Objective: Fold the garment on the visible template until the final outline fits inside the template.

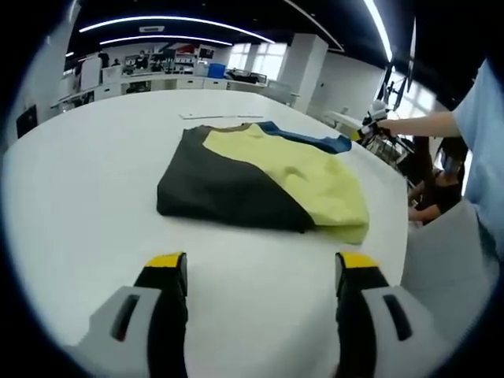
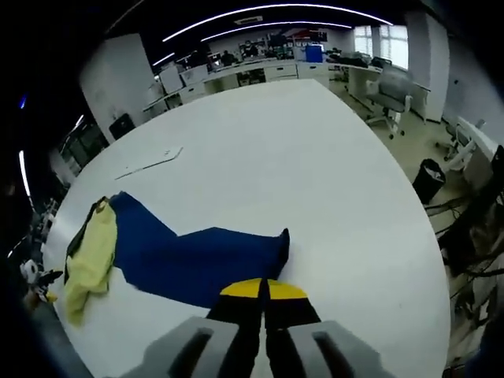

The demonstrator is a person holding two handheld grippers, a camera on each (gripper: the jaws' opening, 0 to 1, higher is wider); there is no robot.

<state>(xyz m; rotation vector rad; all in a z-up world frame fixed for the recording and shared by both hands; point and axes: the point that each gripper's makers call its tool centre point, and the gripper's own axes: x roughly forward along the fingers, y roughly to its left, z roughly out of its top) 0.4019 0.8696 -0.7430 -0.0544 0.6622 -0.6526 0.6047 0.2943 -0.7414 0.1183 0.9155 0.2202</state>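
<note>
Your left hand-held gripper (image 1: 261, 276) is wide open, holding nothing, near the folded garment (image 1: 260, 179). Your right hand-held gripper (image 2: 262, 293) is closed with nothing between its tips, just off the blue part on the table (image 2: 315, 173).

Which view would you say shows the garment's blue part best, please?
The right gripper view: the blue part spreads broadly across the white table ahead of the right gripper. The left gripper view catches a thin blue strip behind the yellow panel.
</note>
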